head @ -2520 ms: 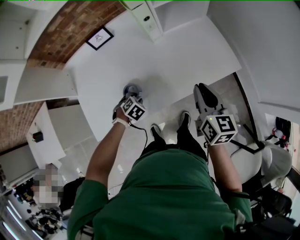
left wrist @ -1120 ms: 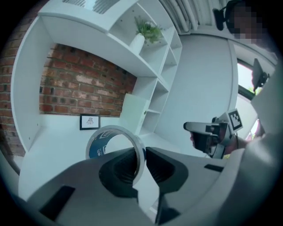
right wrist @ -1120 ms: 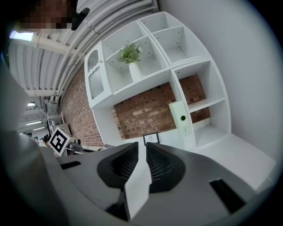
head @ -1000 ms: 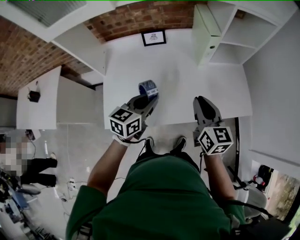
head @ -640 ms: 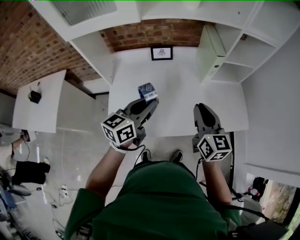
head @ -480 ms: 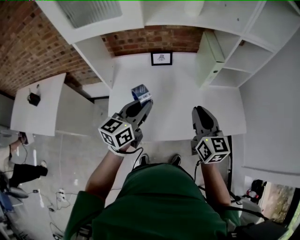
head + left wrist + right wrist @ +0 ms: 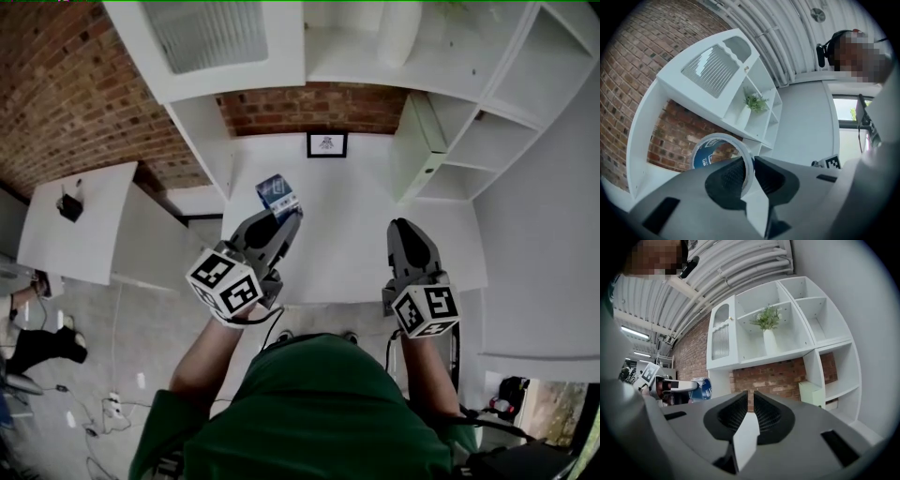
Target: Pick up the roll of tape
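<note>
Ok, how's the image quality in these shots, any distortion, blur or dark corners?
Head view: heavy fisheye, the straight edges of the shelf unit bow, focus sharp, lighting even. Left gripper view: black vignette in the corners, roll of tape crisp, brick wall bent into a curve. Right gripper view: same dark rim, plant clear, no motion blur.

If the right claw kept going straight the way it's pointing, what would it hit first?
Probably the brick wall under the white shelves, though depth is hard to judge. Nothing nearer shows in its line; the right claw, jaws closing, is empty.
</note>
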`<state>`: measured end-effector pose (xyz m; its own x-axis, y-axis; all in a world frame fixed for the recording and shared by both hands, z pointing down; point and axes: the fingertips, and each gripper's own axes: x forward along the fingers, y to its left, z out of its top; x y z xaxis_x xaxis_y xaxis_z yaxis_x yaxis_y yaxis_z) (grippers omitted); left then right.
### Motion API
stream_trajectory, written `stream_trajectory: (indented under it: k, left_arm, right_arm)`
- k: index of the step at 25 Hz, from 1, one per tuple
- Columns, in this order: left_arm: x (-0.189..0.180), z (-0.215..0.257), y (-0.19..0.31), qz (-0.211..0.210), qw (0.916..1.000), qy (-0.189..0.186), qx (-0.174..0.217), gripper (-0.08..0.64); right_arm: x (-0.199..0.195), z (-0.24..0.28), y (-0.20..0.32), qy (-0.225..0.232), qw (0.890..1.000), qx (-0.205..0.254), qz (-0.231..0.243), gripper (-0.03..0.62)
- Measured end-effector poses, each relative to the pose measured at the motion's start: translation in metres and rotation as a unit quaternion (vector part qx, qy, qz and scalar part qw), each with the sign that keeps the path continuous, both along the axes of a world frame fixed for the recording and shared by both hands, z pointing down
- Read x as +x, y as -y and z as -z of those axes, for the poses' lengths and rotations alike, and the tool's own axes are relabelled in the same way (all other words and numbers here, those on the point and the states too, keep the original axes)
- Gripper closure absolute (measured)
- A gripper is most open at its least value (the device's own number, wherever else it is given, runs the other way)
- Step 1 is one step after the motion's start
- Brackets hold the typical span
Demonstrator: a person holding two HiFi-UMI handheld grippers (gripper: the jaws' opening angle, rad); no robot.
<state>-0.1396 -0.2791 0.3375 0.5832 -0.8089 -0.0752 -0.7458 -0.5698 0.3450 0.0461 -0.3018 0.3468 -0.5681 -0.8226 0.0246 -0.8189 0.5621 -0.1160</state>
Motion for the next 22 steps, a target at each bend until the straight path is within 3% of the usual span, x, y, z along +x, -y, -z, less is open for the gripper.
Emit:
stream_trajectory:
  k: [6, 22]
  left_arm:
    - [-0.002, 0.026, -0.007, -0.007, 0.9995, -0.012, 0.028, 0.491]
    - [-0.002, 0.0, 0.002, 0.01, 0.9996, -0.025, -0.011, 0.491]
  right_arm:
    - [0.0, 0.023, 0.003, -0.016, 0.999, 0.039, -0.012, 0.537]
    - [0.004, 0.017, 0.011, -0.032, 0.999, 0.033, 0.004, 0.546]
